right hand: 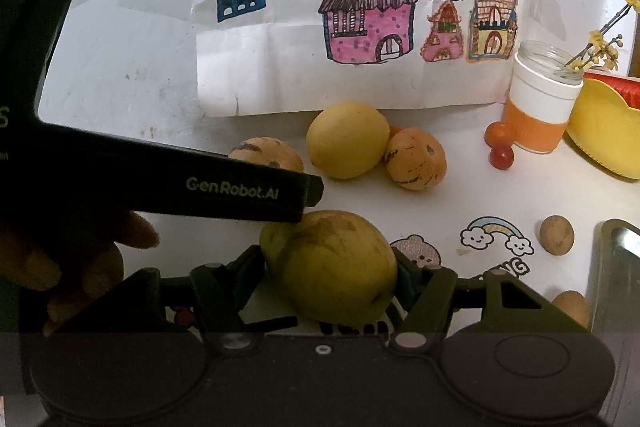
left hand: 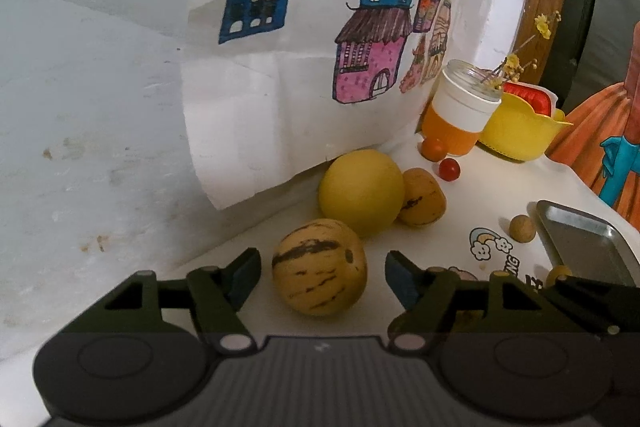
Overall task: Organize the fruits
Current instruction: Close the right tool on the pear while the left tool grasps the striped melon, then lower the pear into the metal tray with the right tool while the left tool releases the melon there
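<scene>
A tan pepino melon with dark stripes (left hand: pixel 320 267) lies on the white table between the fingers of my left gripper (left hand: pixel 322 277). The gripper is open, with a gap on each side of the fruit. In the right wrist view a yellow-green pear (right hand: pixel 332 267) sits between the fingers of my right gripper (right hand: pixel 330 267), which is shut on it. Further back lie a round yellow fruit (left hand: pixel 360 193), a second striped melon (left hand: pixel 424 203), two small tomatoes (left hand: pixel 449 169) and a small brown fruit (left hand: pixel 522 228). The left gripper's black body (right hand: pixel 232 187) half hides the first melon (right hand: pixel 266 151).
A metal tray (left hand: pixel 584 243) lies at the right edge of the table. A jar with an orange sleeve (left hand: pixel 460 111) and a yellow bowl (left hand: pixel 520 131) stand at the back right. A paper with drawn houses (right hand: pixel 340 67) hangs on the wall behind the fruit. A hand (right hand: pixel 80 267) holds the left gripper.
</scene>
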{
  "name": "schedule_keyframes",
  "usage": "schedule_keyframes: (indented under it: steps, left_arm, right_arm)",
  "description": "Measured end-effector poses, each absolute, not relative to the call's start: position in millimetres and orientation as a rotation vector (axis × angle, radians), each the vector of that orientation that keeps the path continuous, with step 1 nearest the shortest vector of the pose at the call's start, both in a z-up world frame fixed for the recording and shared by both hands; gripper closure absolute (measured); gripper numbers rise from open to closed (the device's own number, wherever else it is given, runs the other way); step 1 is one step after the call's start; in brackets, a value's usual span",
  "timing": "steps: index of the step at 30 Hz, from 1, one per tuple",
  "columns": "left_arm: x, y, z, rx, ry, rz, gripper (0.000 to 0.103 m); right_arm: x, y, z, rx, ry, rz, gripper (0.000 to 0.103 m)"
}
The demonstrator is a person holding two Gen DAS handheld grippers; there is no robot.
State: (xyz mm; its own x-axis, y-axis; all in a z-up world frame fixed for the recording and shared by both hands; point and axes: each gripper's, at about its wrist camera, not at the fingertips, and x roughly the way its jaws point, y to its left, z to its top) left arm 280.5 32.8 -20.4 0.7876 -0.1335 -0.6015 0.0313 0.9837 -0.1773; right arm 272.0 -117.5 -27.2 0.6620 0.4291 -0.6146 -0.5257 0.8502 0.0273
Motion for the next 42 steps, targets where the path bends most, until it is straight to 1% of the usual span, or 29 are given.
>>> schedule_keyframes:
  steps: [2, 3, 4, 5, 18, 28, 35, 42]
  left_arm:
    - [281, 32, -20, -0.16, 0.659, -0.088, 0.03]
    - [281, 33, -20, -0.16, 0.657, -0.087, 0.036]
    - [281, 33, -20, -0.161, 0.66, -0.09, 0.049]
    - [281, 34, -20, -0.168, 0.664, -0.1, 0.05]
    - [266, 25, -13, -0.133, 0.658, -0.111, 0.052]
    - [234, 9, 5, -0.151, 0.657, -0.172, 0.051]
    - [218, -33, 21, -0.146, 0.646, -0.251, 0.052]
    - [209, -90, 27, -0.139, 0.643, -0.346, 0.051]
  right_arm:
    - [271, -117, -27, -0.157, 0.648, 0.539, 0.036]
    - [271, -118, -28, -0.156, 0.646, 0.538, 0.037]
    - [270, -118, -27, -0.155, 0.644, 0.537, 0.037]
    - [269, -118, -27, -0.154, 0.643, 0.536, 0.037]
    - [245, -126, -27, -0.11, 0.638, 0.515, 0.041]
    - [189, -170, -16, 0.007, 0.656, 0.467, 0.041]
    - [157, -223, 6, 0.035, 0.578, 0.364, 0.041]
    - [140, -291, 5, 0.022, 0.545, 0.184, 0.041]
